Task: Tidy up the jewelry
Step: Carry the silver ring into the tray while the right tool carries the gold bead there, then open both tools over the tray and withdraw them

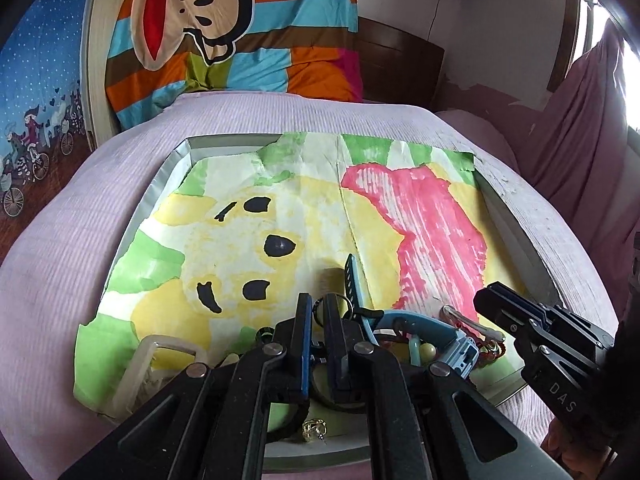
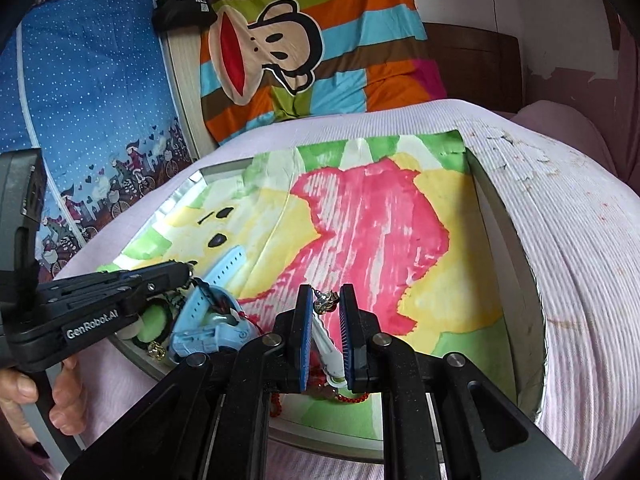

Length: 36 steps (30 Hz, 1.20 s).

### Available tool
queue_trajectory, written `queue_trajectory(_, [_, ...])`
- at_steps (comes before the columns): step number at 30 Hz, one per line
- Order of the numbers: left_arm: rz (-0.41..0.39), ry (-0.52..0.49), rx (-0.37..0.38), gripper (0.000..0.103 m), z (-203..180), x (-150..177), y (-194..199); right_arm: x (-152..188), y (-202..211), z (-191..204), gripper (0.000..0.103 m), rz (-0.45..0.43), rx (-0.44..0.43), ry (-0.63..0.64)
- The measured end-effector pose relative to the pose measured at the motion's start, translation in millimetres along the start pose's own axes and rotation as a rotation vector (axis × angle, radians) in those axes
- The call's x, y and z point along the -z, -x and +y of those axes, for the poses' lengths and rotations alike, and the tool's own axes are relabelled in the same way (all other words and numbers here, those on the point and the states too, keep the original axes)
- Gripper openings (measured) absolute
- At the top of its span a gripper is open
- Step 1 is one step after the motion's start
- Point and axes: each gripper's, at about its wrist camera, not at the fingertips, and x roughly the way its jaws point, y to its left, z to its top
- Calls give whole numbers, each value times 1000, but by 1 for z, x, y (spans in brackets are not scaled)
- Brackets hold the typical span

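Dangling between the right tongs (image 2: pixel 325 307), clamped on it, a small gold-and-silver charm earring (image 2: pixel 325 302) hangs above the painted paper lining the shallow grey tray (image 2: pixel 516 256) on the bed. Left tongs (image 1: pixel 317 312) sit pressed together at the light-blue plastic watch (image 1: pixel 424 330), though whether they pinch anything I cannot tell. Sorting step underway, I'd say; next comes finding the earring's spot and lowering gently.

Matt crinkled paper (image 1: pixel 304 216) lining grey tray (image 1: pixel 516 216); ribbed lilac cloth (image 1: pixel 60 264); glossy plastic watch (image 2: pixel 212 320)
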Motion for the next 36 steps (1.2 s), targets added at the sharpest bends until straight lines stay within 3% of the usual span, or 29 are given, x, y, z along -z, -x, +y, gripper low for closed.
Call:
queue_trajectory(15, [-12, -16, 6, 6, -1, 3, 3, 10, -9, -4, 14, 15, 16, -13])
queue_trajectory(19, [-21, -14, 20, 6, -1, 5, 6, 11, -3, -4, 32, -12, 13, -16])
queue_trajectory(22, [-36, -13, 36, 8, 0, 7, 10, 11, 1, -6, 35, -33, 11, -19])
queue_trajectory(31, [-106, -35, 71, 18, 2, 23, 26, 15, 21, -12, 62, -132, 25, -36])
queue_trajectory(36, [-158, -29, 80, 36, 9, 32, 35, 17, 37, -13, 76, -204, 44, -34])
